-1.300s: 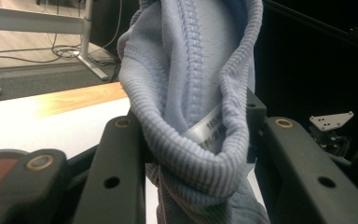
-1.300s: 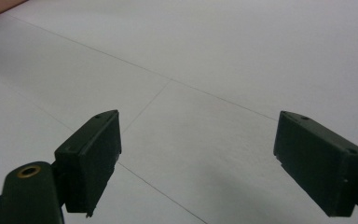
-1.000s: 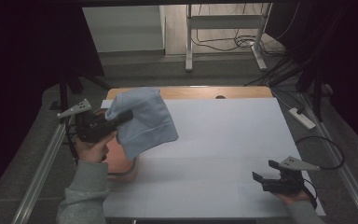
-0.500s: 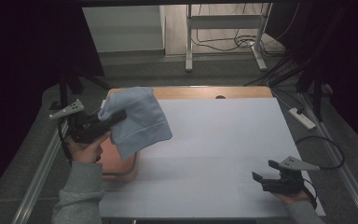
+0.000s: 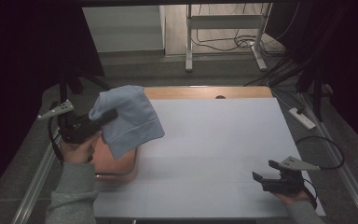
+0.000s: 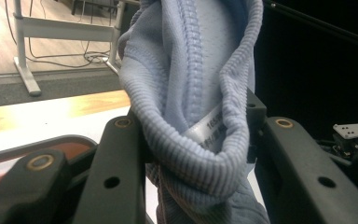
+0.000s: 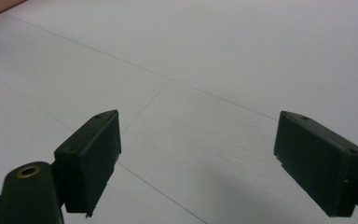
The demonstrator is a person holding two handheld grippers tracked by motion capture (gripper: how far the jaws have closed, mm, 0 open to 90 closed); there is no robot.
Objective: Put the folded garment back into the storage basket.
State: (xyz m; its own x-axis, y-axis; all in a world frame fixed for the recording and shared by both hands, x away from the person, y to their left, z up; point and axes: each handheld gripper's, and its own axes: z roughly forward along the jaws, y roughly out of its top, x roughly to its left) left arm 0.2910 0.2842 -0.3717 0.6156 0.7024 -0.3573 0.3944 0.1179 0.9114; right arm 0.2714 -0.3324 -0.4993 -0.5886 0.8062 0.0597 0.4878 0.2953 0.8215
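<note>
A light blue knitted garment (image 5: 129, 119), soft and limp, hangs from the left gripper (image 5: 103, 117) at the left edge of the table (image 5: 223, 140), lifted clear of the white surface and draped above a reddish-brown tray (image 5: 116, 164) that lies at the table's left side; in the left gripper view the jaws are clamped on a bunched fold of its ribbed hem (image 6: 191, 163), with a small sewn-in label (image 6: 209, 133) showing inside the fold; the cloth looks light and floppy, likely to sag, swing and fold over itself when moved, not fragile and not slippery, since the ribbing gives the pads good purchase; the thick ribbed edge seems the best place to hold it, and a second grip farther along the same hem would probably be needed to spread it flat; the right gripper (image 5: 272, 177) rests low at the near right of the table, well apart from the garment, its jaws standing wide apart with nothing between them above the bare white surface (image 7: 214, 56); compared with a second ago, the left hand and the garment have shifted a little farther left, toward the table's edge, so less cloth overhangs the white surface, while the right gripper has kept its place.
</note>
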